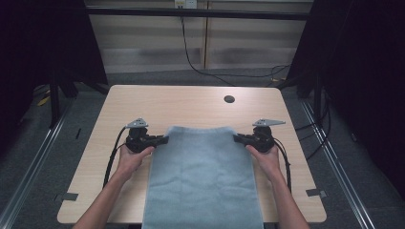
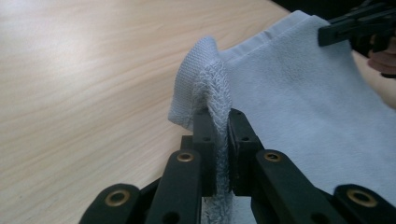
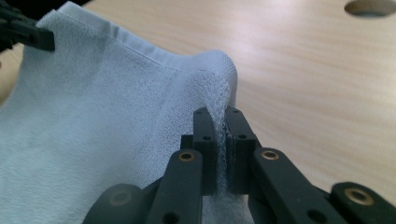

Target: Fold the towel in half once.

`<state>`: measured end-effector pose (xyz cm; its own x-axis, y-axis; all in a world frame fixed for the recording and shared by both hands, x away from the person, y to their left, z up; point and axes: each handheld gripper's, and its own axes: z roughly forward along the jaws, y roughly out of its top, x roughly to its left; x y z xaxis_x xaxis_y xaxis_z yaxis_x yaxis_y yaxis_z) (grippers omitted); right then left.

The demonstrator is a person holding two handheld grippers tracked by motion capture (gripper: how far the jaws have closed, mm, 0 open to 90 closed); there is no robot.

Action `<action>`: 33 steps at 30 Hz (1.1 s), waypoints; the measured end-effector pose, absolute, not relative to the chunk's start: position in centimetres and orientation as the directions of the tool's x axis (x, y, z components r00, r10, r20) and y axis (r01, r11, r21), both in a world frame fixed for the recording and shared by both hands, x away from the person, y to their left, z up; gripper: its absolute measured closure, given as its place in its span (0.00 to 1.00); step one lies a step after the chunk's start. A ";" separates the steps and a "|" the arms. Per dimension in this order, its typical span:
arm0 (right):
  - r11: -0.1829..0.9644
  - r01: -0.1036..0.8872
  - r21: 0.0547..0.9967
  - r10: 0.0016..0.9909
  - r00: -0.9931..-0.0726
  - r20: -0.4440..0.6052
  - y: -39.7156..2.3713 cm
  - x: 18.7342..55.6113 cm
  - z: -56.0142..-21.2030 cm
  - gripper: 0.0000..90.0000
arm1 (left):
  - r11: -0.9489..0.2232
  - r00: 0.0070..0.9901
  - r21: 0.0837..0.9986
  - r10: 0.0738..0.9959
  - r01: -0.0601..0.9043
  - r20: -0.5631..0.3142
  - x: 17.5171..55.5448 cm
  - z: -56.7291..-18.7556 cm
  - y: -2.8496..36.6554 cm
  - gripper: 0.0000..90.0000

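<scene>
The left hand-held gripper [image 1: 165,140] is clamped on the far left corner of a pale blue-grey towel [image 1: 203,176]. In the left gripper view its two black jaws stand almost together, with a fold of terry cloth [image 2: 205,88] pinched between the pads and bulging up just past their tips. The right hand-held gripper [image 1: 237,139] has the far right corner in the same way: in the right gripper view the jaws are drawn narrow around a ridge of towel [image 3: 217,88] that rises from between them and curls over.

The two grippers point towards each other across the towel's far edge, which stretches between them with its hem showing. From that edge the towel runs back towards the person, between the two forearms, lying on the light wooden counter [image 1: 191,102] and reaching past its near edge. Each gripper is held in a hand [image 1: 131,157] at the towel's side, the left one just left of the cloth, the right hand [image 1: 267,160] just right of it.

Beyond the right hand-held gripper, well apart from it, a round dark hole [image 1: 229,99] sits in the counter.
</scene>
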<state>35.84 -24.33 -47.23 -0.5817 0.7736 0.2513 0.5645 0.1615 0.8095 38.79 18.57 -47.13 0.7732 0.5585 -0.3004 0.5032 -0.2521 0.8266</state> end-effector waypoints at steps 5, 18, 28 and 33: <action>0.156 0.532 0.832 0.763 -0.600 0.241 -24.3 36.4 -45.0 0.94 | -0.219 0.773 0.848 0.563 0.482 -0.293 39.0 -45.7 19.1 0.94; 0.151 0.454 0.878 0.777 -0.604 0.179 -25.5 39.8 -37.4 0.94 | -0.138 0.762 0.906 0.600 0.400 -0.246 42.4 -38.8 18.7 0.94; 0.097 0.377 0.921 0.776 -0.608 0.167 -26.3 40.7 -32.6 0.95 | -0.083 0.777 0.939 0.588 0.332 -0.223 43.3 -33.3 19.3 0.94; 0.125 0.372 0.920 0.748 -0.645 0.159 -26.1 38.8 -32.8 0.95 | -0.156 0.791 0.941 0.592 0.301 -0.155 40.9 -34.1 19.2 0.94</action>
